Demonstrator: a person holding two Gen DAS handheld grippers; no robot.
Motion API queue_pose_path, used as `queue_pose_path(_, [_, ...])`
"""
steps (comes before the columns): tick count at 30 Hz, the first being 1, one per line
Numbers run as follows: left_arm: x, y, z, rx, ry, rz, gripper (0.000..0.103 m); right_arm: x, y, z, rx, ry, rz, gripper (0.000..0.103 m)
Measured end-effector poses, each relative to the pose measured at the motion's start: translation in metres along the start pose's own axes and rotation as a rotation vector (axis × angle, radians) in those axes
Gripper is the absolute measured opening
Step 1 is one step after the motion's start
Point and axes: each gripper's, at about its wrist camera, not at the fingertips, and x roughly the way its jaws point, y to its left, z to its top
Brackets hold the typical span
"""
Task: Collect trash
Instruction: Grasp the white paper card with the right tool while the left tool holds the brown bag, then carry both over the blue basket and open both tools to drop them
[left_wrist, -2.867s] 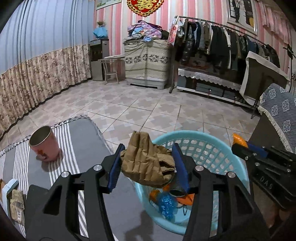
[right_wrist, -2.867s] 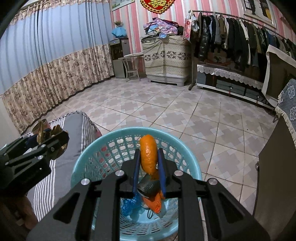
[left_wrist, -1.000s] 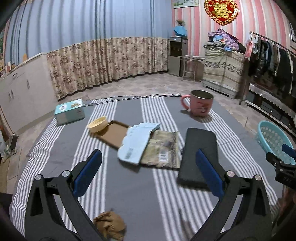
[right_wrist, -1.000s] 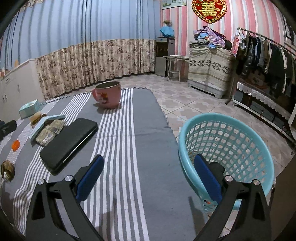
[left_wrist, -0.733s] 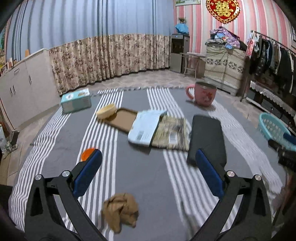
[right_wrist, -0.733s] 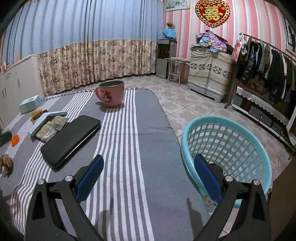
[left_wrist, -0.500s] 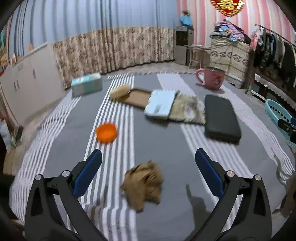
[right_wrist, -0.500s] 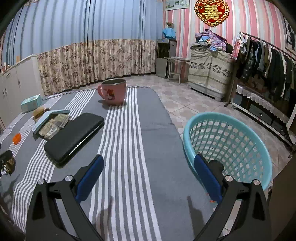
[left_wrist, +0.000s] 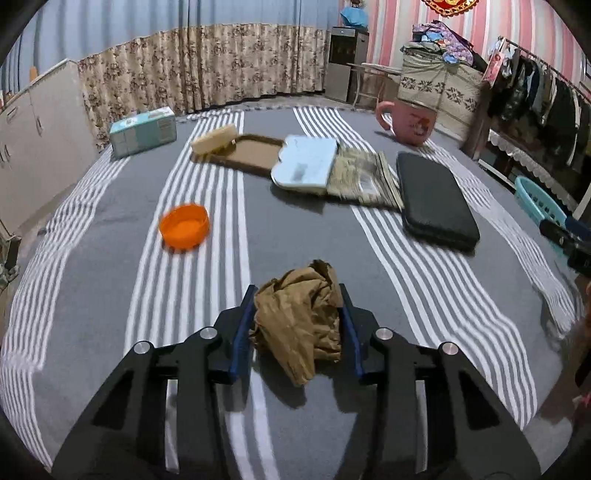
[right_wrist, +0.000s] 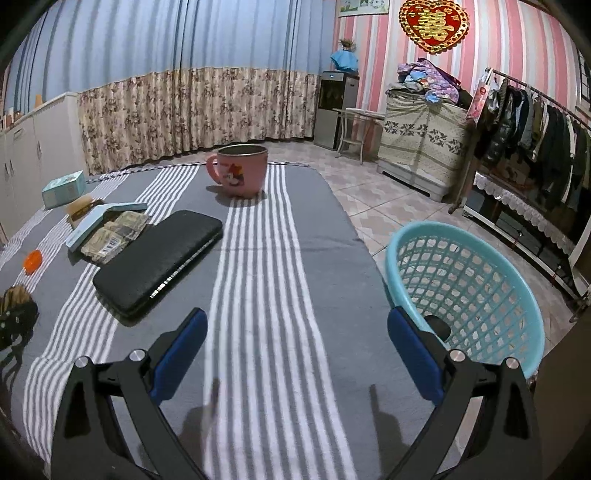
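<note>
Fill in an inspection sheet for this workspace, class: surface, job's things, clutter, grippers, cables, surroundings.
Surface: grey striped cloth covering the table.
Job's things: crumpled brown paper, orange cap, turquoise basket beside the table.
Clutter: pink mug, black case, tissue box, brown tray.
Grippers: left gripper has just closed onto the paper; right gripper open, empty.
Cables: nothing seen.
Surroundings: floral curtain, clothes rack.

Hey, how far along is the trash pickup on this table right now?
Done: can't tell, since the blue basket shows mostly its wall. In hand: the left gripper has just been closing its jaws on the crumpled brown paper, which is still on the striped cloth. Left: the orange cap. The right gripper is open and empty.
</note>
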Motion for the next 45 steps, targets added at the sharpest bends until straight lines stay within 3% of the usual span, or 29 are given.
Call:
queue_pose_path(10, [0.007, 0.047, 0.078, 0.025, -0.140, 0.122, 0.040, 0.004, 0.056, 0.038, -0.008, 0.012, 0.041, 0.096])
queue_pose_path(16, [0.025, 0.083, 0.107, 0.014, -0.157, 0.118, 0.040, 0.012, 0.115, 0.061, -0.022, 0.023, 0.093, 0.096])
queue_pose_path(25, [0.046, 0.127, 0.108, -0.041, -0.129, 0.102, 0.040, 0.049, 0.202, 0.082, -0.064, 0.095, 0.179, 0.096])
queue_pose_path(32, [0.050, 0.139, 0.102, -0.069, -0.122, 0.110, 0.040, 0.088, 0.249, 0.085, -0.115, 0.170, 0.152, 0.094])
queue_pose_path(33, [0.049, 0.140, 0.102, -0.071, -0.127, 0.102, 0.040, 0.091, 0.250, 0.085, -0.115, 0.175, 0.155, 0.085])
queue_pose_path(34, [0.049, 0.139, 0.102, -0.073, -0.131, 0.099, 0.040, 0.092, 0.251, 0.086, -0.114, 0.182, 0.164, 0.067])
queue_pose_path(37, [0.048, 0.136, 0.102, -0.066, -0.138, 0.095, 0.040, 0.095, 0.248, 0.084, -0.104, 0.208, 0.228, 0.044])
queue_pose_path(40, [0.049, 0.132, 0.101, -0.049, -0.138, 0.105, 0.040, 0.087, 0.239, 0.087, -0.101, 0.181, 0.239, 0.024])
queue_pose_path(42, [0.048, 0.130, 0.101, -0.043, -0.136, 0.111, 0.040, 0.078, 0.230, 0.089, -0.084, 0.164, 0.287, 0.015])
queue_pose_path(45, [0.044, 0.125, 0.103, -0.038, -0.140, 0.110, 0.040, 0.068, 0.226, 0.093, -0.110, 0.128, 0.320, 0.012])
